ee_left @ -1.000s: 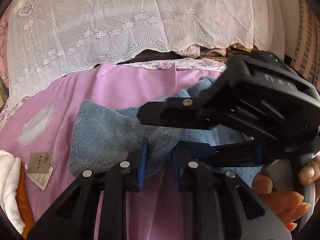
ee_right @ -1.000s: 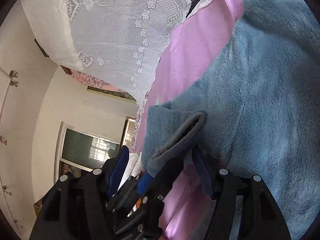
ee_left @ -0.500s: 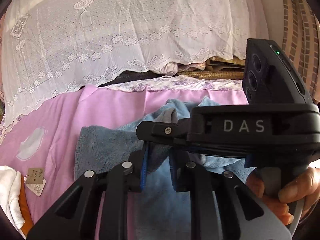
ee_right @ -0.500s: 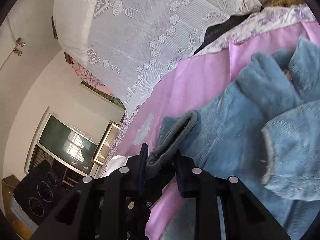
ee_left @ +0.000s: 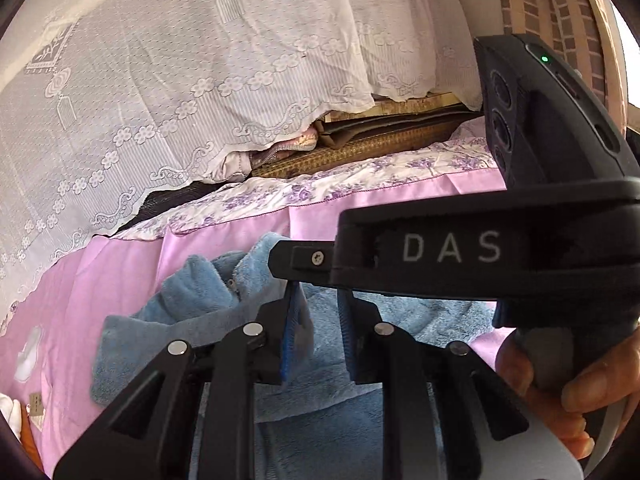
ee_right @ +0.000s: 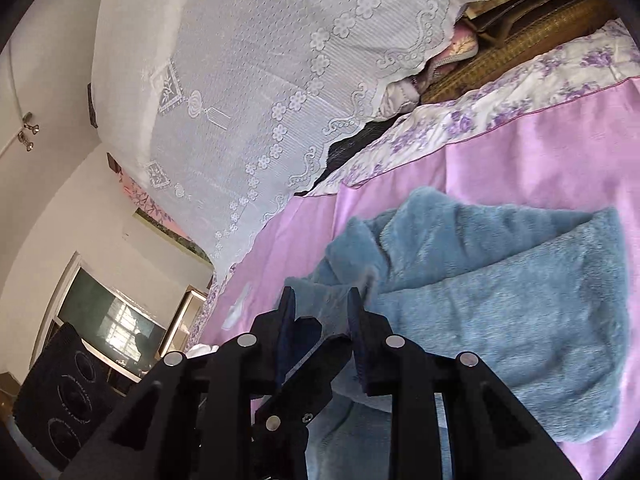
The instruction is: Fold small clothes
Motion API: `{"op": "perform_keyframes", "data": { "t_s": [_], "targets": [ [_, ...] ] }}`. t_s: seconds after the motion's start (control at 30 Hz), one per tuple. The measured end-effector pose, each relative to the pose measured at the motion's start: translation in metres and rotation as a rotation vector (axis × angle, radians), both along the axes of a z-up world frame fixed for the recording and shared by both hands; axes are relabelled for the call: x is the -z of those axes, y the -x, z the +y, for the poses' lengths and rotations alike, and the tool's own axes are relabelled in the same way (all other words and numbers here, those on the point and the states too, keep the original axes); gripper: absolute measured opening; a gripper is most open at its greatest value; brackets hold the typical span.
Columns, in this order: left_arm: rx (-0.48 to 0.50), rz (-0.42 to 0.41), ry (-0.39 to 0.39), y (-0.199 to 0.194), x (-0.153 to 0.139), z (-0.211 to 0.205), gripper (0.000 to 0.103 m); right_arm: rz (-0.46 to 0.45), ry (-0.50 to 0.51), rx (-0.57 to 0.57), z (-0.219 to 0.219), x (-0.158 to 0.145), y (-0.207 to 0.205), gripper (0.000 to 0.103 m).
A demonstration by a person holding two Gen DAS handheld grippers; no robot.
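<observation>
- Fleece top [ee_left: 188, 320], blue and fuzzy, lies spread on the pink sheet [ee_left: 120, 264], partly folded over itself. In the right wrist view the same garment [ee_right: 500, 320] has one thick layer doubled across the middle and a loose bump near the collar end.
- Left gripper [ee_left: 316, 316] sits right over the fleece. Its blue-padded fingers stand a bit apart with fabric showing between them. Honestly can't tell if it's pinching the cloth or just hovering, the pads don't look pressed in.
- Right gripper [ee_left: 280, 258] crosses the left view sideways, the one with "DAS" on its body, held by a bare hand [ee_left: 560, 384] at the lower right edge.
- From its own camera, the right gripper [ee_right: 322, 308] has fingers parted, and a bit of fleece edge sits in the gap. Same deal, I can't say whether it's clamped.
- Behind the sheet there's a purple floral border [ee_left: 360, 176], then a white lace curtain [ee_left: 200, 60] draped over stacked stuff, including a woven mat [ee_left: 360, 148].
- Small paper tag [ee_left: 36, 404] lies on the sheet at far left.
</observation>
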State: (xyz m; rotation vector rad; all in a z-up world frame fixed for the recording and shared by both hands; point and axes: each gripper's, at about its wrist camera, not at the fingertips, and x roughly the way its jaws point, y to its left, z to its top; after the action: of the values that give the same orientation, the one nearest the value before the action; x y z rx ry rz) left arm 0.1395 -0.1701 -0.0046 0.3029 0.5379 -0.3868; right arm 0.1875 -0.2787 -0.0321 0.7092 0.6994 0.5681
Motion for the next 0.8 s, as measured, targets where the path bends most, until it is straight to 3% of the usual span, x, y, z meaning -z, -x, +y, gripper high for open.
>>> {"op": "perform_keyframes", "data": {
  "t_s": [0.2, 0.23, 0.27, 0.33, 0.43, 0.6, 0.7, 0.8],
  "targets": [
    [0.028, 0.02, -0.008, -0.005, 0.011, -0.023, 0.018, 0.041, -0.014, 0.011, -0.031, 0.014, 0.002, 0.027],
    [0.047, 0.029, -0.006, -0.003, 0.011, -0.021, 0.026, 0.056, -0.042, -0.01, -0.036, 0.016, 0.0, 0.028],
    [0.067, 0.04, 0.006, 0.0, 0.011, -0.016, 0.049, 0.067, -0.079, -0.014, -0.04, 0.019, 0.0, 0.034],
    [0.055, -0.01, 0.018, 0.014, 0.008, 0.004, 0.072, 0.103, -0.156, 0.009, -0.049, 0.027, -0.002, 0.041],
    [-0.011, -0.074, 0.022, 0.03, 0.001, 0.057, 0.088, 0.14, -0.178, -0.017, -0.041, 0.036, -0.007, 0.041],
    [-0.175, -0.041, -0.029, 0.021, 0.012, 0.122, 0.088, 0.189, -0.098, -0.055, -0.002, 0.047, -0.018, 0.041],
    [-0.187, -0.055, -0.081, 0.016, 0.025, 0.128, 0.088, 0.224, -0.004, -0.044, 0.016, 0.053, -0.018, 0.04],
    [-0.184, -0.042, -0.128, 0.011, 0.039, 0.124, 0.088, 0.193, 0.059, -0.005, 0.015, 0.045, -0.01, 0.042]
  ]
}}
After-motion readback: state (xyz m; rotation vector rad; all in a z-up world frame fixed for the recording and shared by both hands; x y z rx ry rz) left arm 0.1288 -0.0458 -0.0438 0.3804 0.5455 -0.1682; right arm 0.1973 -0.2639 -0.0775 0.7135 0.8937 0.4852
